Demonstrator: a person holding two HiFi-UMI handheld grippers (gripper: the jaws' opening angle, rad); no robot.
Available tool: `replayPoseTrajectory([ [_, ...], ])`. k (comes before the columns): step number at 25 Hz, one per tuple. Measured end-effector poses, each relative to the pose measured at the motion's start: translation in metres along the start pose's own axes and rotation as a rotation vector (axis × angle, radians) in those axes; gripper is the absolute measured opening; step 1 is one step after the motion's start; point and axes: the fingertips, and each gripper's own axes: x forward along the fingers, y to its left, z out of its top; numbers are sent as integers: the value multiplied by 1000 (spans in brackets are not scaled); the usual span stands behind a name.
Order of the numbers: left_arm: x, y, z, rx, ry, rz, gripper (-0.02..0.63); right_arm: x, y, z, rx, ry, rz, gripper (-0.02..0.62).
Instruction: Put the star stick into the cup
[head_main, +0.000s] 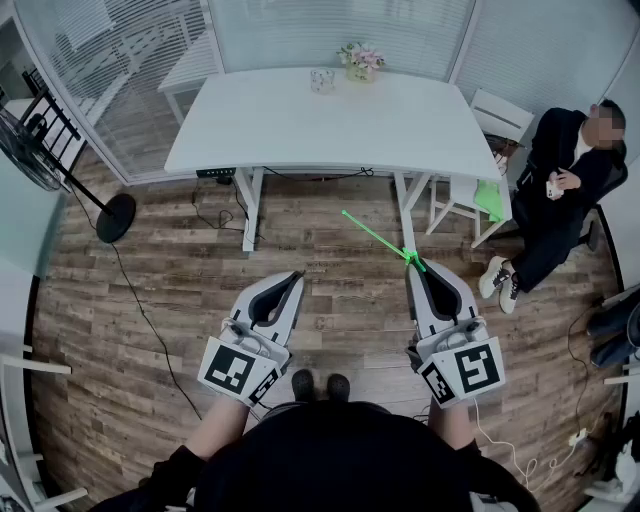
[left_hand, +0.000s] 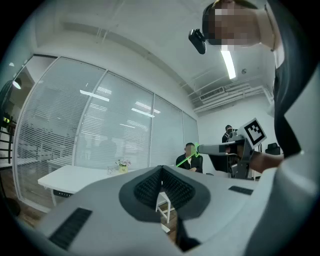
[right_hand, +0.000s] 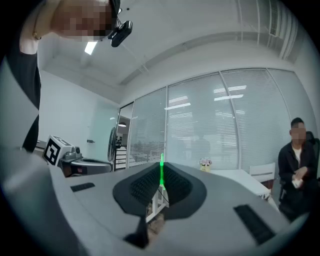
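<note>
The star stick (head_main: 375, 238) is a thin bright green rod. My right gripper (head_main: 414, 266) is shut on its near end, and the rod slants up and left over the floor. In the right gripper view the star stick (right_hand: 161, 171) stands pinched between the dark pads. The cup (head_main: 322, 80), a small clear glass, stands at the far edge of the white table (head_main: 290, 125), well ahead of both grippers. My left gripper (head_main: 295, 279) hangs low on the left, shut with nothing in it. From the left gripper view, the right gripper (left_hand: 220, 148) and the stick (left_hand: 185, 159) show at right.
A pot of flowers (head_main: 361, 62) stands beside the cup. A white chair (head_main: 478, 200) and a seated person (head_main: 565, 185) are right of the table. A standing fan (head_main: 35, 150) is at the left. Cables trail on the wooden floor (head_main: 180, 300).
</note>
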Motion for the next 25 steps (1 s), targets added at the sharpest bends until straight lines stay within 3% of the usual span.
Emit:
replayPoseTrajectory([
  [16, -11, 12, 0, 1, 16, 1, 12, 5, 13, 1, -24, 8, 13, 23],
  [25, -29, 39, -6, -5, 27, -4, 12, 9, 21, 0, -22, -7, -64, 23],
])
